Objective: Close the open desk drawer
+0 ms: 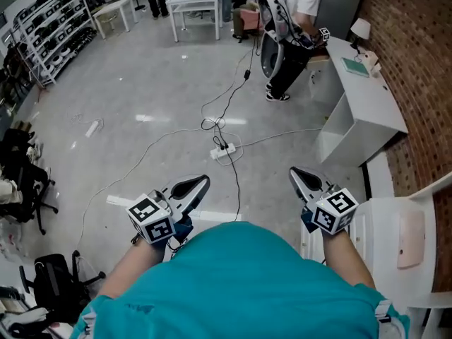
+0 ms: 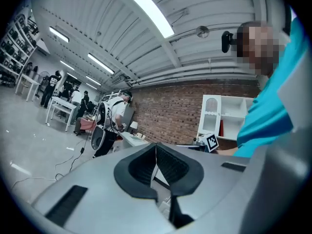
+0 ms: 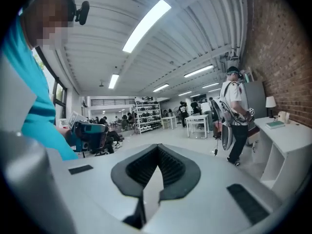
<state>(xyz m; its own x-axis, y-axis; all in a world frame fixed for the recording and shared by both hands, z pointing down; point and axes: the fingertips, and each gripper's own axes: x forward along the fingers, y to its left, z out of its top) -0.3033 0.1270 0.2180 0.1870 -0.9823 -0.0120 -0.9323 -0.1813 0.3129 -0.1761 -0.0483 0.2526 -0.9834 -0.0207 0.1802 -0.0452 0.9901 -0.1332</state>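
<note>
I hold both grippers in front of my teal shirt, above the grey floor. The left gripper (image 1: 203,181) points forward with its jaws together and nothing between them; in the left gripper view its tips (image 2: 156,146) meet. The right gripper (image 1: 294,172) is also shut and empty, its tips (image 3: 157,148) touching. A white desk (image 1: 367,111) stands along the brick wall, ahead and to the right. A white piece of furniture (image 1: 385,221) sits just right of the right gripper. I cannot make out an open drawer in any view.
A person (image 1: 293,27) wearing gear stands at the desk's far end. Cables and a power strip (image 1: 222,150) lie on the floor ahead. White tables (image 1: 198,2) and shelving (image 1: 53,27) stand at the back, a black chair (image 1: 25,182) at the left.
</note>
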